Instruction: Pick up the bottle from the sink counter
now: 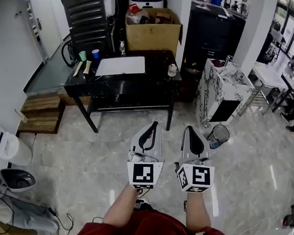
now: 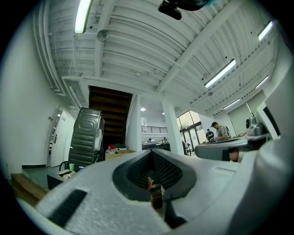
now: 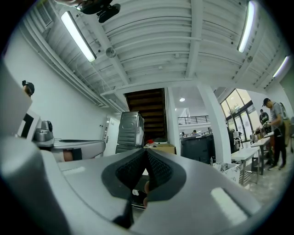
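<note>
Tongs are held one in each hand: the left tongs and the right tongs hang side by side over the pale marble floor, level with each other and pointing away from the person. Both are closed and empty. Each gripper view shows the ribbed pads meeting at the tips with nothing between them. Ahead and to the right stands the marble-patterned sink counter, well apart from both tongs. The bottle appears to be the slim upright thing on its far rim, too small to be sure of. A wire bin sits on the floor just beside that counter. Straight ahead is a black counter carrying a white board, two cups and a small jar, with a cardboard box behind it.
</note>
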The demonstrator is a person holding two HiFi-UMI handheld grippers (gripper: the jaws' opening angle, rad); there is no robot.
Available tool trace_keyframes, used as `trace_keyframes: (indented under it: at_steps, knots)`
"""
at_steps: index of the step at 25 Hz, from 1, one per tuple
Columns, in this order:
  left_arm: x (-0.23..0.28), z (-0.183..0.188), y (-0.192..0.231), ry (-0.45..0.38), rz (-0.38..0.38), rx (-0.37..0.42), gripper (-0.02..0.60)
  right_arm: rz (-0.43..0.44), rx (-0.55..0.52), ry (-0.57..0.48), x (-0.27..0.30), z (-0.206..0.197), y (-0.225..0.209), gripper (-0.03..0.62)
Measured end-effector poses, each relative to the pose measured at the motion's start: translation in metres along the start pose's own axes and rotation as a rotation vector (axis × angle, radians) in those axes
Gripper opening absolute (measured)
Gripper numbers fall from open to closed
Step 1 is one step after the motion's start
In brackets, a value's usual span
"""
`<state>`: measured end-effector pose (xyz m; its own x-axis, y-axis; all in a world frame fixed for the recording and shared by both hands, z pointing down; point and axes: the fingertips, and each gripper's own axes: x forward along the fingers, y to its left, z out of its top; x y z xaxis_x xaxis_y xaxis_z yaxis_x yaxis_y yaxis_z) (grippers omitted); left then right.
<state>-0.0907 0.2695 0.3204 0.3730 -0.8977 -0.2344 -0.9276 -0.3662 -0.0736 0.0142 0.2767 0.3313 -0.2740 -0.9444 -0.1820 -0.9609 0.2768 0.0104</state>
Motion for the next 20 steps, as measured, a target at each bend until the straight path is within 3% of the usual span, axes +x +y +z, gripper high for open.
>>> trace_keyframes:
  at_steps: [11, 20]
  knots:
    - [0.065, -0.019, 0.064, 0.011, -0.037, -0.001, 0.002, -0.038, 0.001, 0.009, 0.090, -0.014, 0.011, 0.000]
    - [0.090, -0.031, 0.096, 0.016, -0.058, -0.010, 0.002, -0.042, -0.028, 0.020, 0.131, -0.023, 0.024, 0.000]
